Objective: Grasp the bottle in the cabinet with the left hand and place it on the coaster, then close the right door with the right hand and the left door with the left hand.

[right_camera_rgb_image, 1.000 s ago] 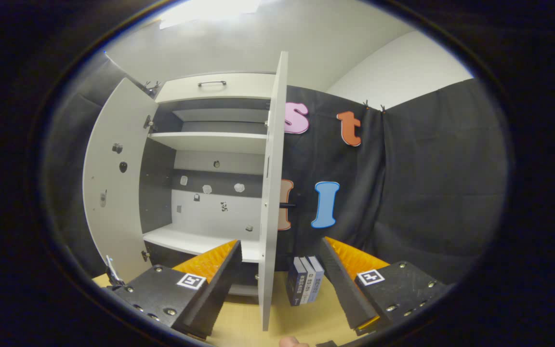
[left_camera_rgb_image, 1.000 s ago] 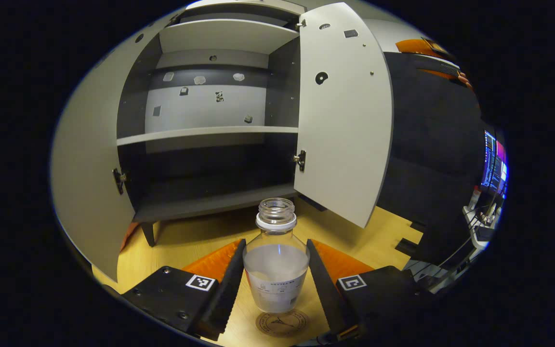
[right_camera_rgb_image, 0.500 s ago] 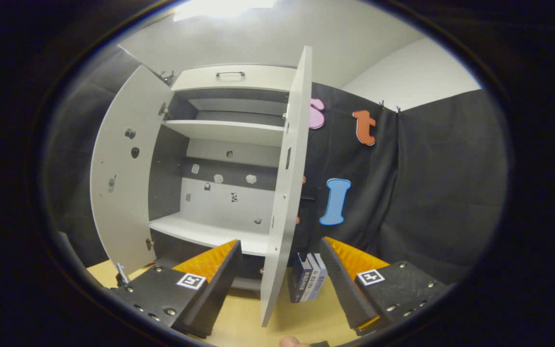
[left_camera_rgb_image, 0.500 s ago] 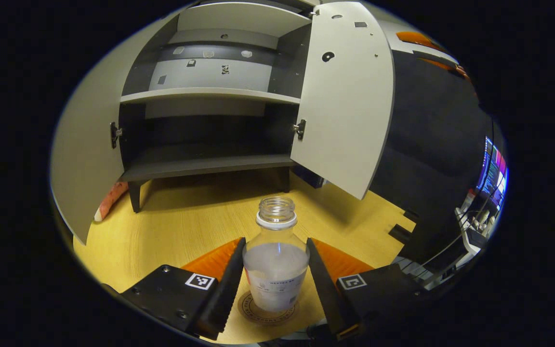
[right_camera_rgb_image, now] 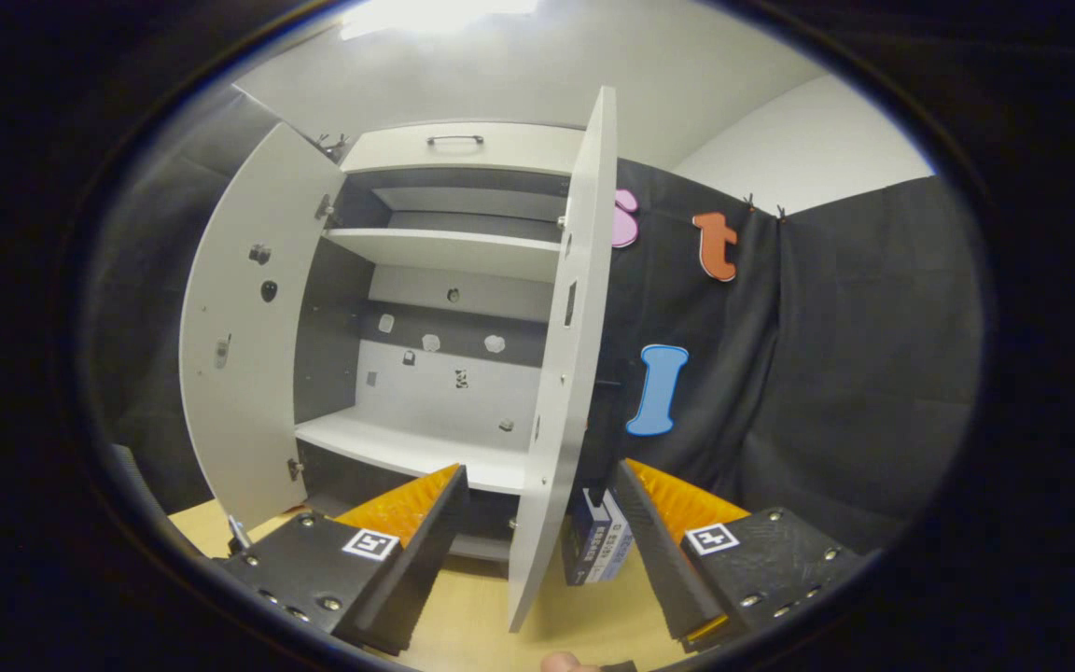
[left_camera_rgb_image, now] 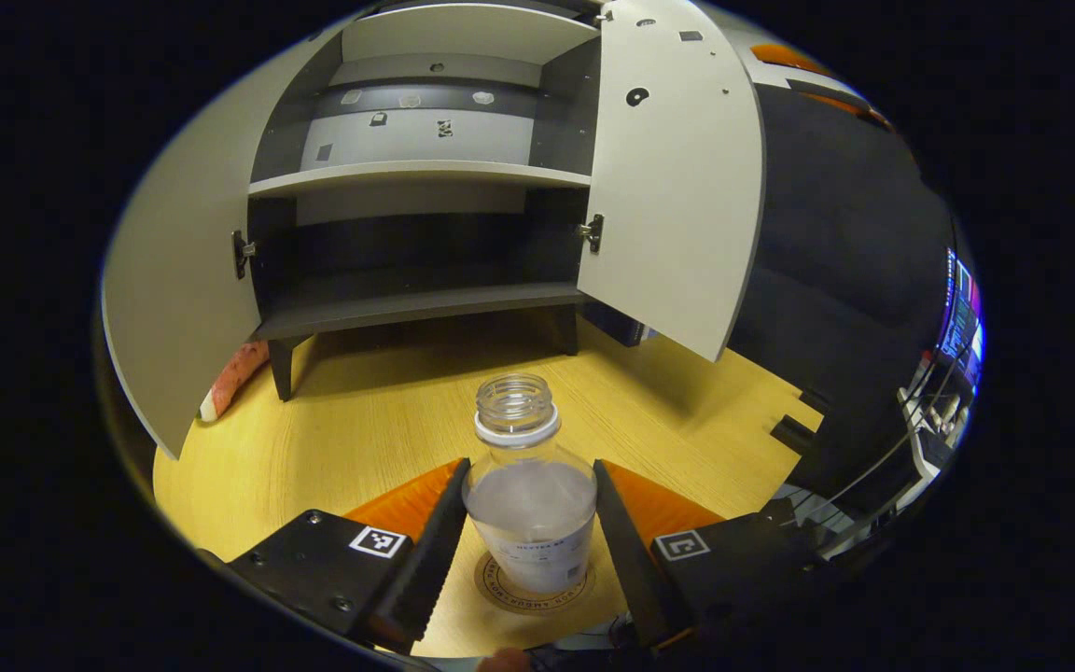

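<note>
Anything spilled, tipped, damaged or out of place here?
Nothing stands out. The capless bottle stands upright on the coaster between the left gripper's fingers, with no spill on the wooden table. Both cabinet doors, left and right, hang open, as the task expects.

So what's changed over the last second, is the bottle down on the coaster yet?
The left gripper has lowered the bottle until its base meets the coaster; the fingers still flank it closely, release not evident. The right gripper has shifted so the right door edge sits between its fingers, not gripped. Both doors remain open.
</note>
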